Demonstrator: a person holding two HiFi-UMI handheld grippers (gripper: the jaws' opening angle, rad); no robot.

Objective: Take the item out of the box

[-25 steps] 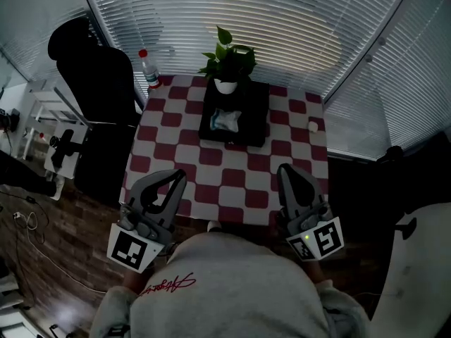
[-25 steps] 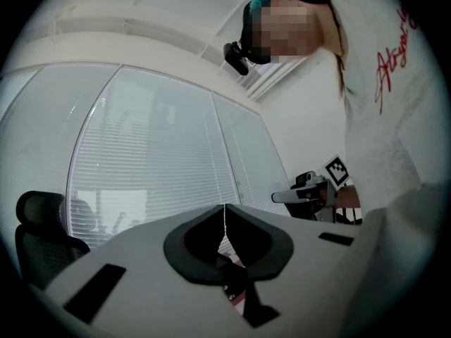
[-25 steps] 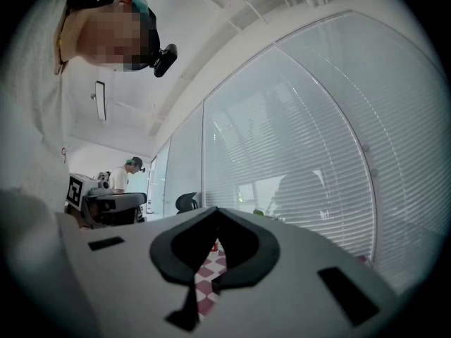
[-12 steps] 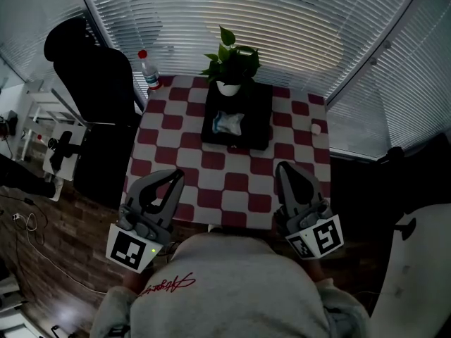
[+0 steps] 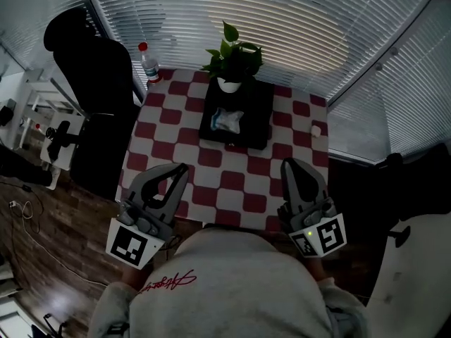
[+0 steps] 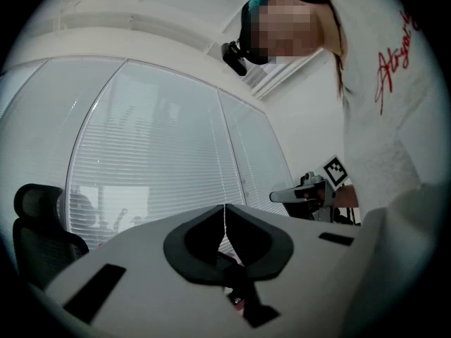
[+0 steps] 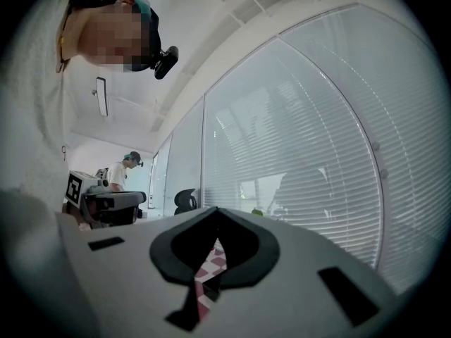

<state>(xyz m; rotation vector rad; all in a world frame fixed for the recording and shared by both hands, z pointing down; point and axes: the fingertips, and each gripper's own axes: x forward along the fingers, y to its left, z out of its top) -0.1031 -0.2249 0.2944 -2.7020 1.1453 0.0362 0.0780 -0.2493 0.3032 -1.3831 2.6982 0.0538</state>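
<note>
Crinkled pale-blue packet (image 5: 228, 120), the item to be taken out, lies in the middle of the shallow black rectangular box (image 5: 259, 125), which sits on the far half of the small table covered with a red-and-white checked cloth (image 5: 211, 182). A leafy green plant in a white pot (image 5: 228, 83) stands at the box's far edge; whether it rests inside the box or just behind it cannot be told. At the table's far left corner stands a clear plastic bottle with a red cap (image 5: 148, 60), and a small white object (image 5: 315, 129) lies near the right edge, apart from the box. The grey left gripper (image 5: 179, 172) and the grey right gripper (image 5: 291, 167) are both held over the near edge of the table, pointing towards the box and well short of it, one on each side of the person's grey sweatshirt with red script (image 5: 211, 280). In the left gripper view its dark-padded jaws meet tip to tip with nothing between them; in the right gripper view the jaws are likewise pressed together and empty, with only checked cloth showing through the gap below the tips. A black office chair (image 5: 99, 69) stands to the left of the table, and white slatted blinds (image 5: 296, 20) cover the curved windows behind it.
</note>
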